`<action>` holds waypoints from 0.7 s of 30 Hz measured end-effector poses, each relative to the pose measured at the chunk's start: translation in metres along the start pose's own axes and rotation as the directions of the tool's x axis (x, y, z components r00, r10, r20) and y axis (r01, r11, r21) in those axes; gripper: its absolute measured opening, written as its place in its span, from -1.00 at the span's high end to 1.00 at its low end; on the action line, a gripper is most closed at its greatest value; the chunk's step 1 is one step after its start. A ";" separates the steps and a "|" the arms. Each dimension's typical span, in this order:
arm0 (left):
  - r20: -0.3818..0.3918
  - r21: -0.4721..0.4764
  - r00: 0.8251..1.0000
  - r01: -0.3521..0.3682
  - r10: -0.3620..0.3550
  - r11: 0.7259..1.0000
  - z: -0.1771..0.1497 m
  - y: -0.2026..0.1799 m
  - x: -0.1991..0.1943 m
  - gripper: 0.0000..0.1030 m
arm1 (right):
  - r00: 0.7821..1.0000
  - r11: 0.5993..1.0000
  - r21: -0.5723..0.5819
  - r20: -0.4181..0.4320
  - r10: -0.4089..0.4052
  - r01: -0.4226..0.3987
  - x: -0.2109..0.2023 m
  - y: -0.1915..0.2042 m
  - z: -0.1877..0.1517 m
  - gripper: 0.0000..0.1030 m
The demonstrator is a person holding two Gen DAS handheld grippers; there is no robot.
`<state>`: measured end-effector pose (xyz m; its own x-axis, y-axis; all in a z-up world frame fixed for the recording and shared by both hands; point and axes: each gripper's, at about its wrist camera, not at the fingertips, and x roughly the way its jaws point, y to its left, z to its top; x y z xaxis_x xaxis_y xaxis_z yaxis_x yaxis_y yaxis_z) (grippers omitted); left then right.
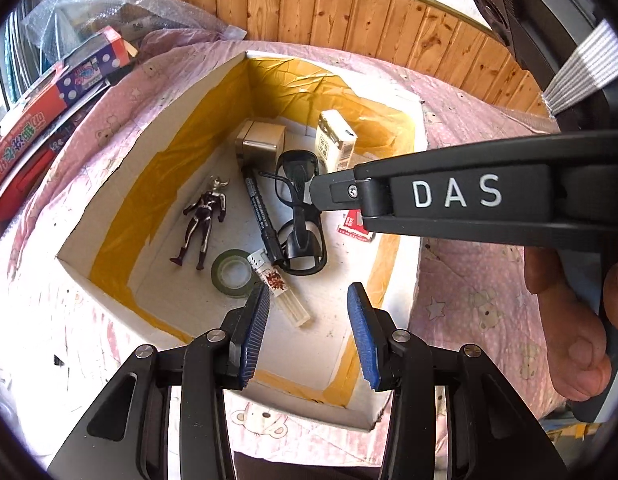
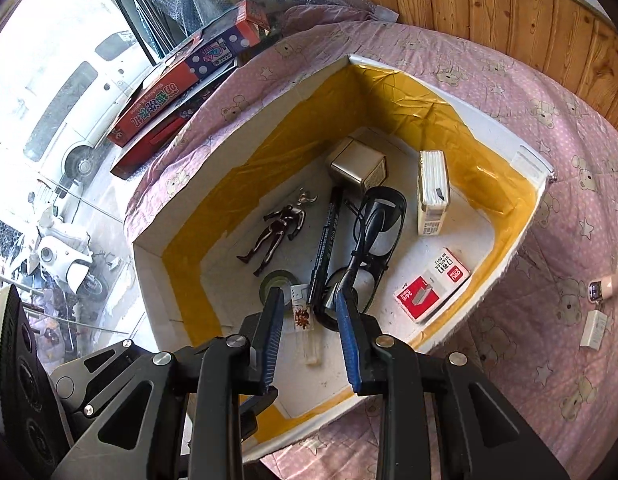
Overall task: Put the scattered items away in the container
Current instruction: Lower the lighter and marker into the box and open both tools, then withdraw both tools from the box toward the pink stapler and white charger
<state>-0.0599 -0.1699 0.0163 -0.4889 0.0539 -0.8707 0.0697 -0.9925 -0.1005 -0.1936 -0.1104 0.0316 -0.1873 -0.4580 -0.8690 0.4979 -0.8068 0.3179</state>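
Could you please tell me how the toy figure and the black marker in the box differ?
The toy figure is glossy, dark with silver, and has spread limbs; the black marker is one straight matte stick. The marker touches the glasses; the figure lies apart. Both lie flat on the box floor.

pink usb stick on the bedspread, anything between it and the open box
Nothing visible does. The pink usb stick lies on bare bedspread right of the box; only the box's own wall stands between. A small white item lies beside it, off that line.
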 end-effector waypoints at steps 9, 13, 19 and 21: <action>0.092 -0.023 0.994 -0.053 0.055 0.998 -0.014 0.004 -0.034 0.17 | 0.994 0.999 -0.032 0.100 0.042 -0.039 -0.039 0.017 -0.031 0.44; 0.130 -0.048 0.989 -0.069 0.074 0.996 -0.019 0.006 -0.049 0.17 | 0.989 0.998 -0.026 0.135 0.056 -0.053 -0.051 0.017 -0.047 0.44; 0.158 -0.036 0.984 -0.075 0.080 0.997 -0.030 -0.003 -0.065 0.17 | 0.980 0.997 -0.011 0.181 0.080 -0.079 -0.066 0.014 -0.078 0.44; 0.163 -0.028 0.983 -0.076 0.079 0.997 -0.035 -0.008 -0.068 0.16 | 0.978 0.997 -0.005 0.194 0.081 -0.081 -0.069 0.012 -0.089 0.44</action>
<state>0.0037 -0.1622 0.0595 -0.6169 -0.0437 -0.7858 0.1308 -0.9903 -0.0476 -0.0993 -0.0554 0.0619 -0.3074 -0.5854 -0.7502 0.5159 -0.7650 0.3855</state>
